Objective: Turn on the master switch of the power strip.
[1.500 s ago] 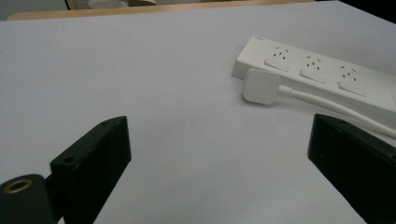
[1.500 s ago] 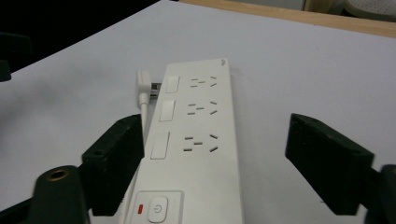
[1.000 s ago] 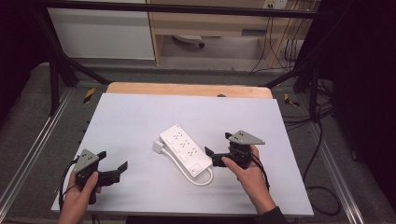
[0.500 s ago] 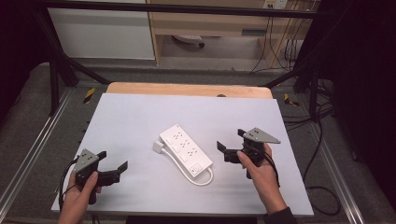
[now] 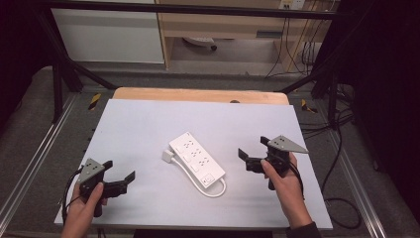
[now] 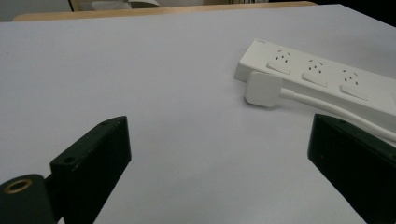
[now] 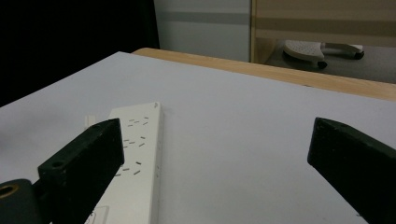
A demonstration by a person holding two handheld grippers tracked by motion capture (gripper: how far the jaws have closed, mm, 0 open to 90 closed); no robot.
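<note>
A white power strip (image 5: 196, 158) lies flat and diagonal at the middle of the pale table (image 5: 148, 124). Its white plug (image 5: 168, 156) rests against the strip's left side, and the cord (image 5: 214, 190) loops around the near end. The left gripper view shows the power strip (image 6: 327, 79) and the plug (image 6: 264, 88) ahead to the right. My left gripper (image 5: 119, 175) is open near the table's front left, well apart from the strip. Right of the strip, my right gripper (image 5: 251, 147) is held open above the table, with the power strip (image 7: 135, 163) at lower left in its own view.
A wooden strip (image 5: 198, 94) edges the table's far side. Metal frame rails (image 5: 29, 163) run along both sides, with cables (image 5: 341, 198) on the floor at the right. A white cabinet (image 5: 109, 34) and shelving stand beyond the table.
My right gripper has drawn back to the right, away from the power strip's near end. The left gripper and the strip have stayed put.
</note>
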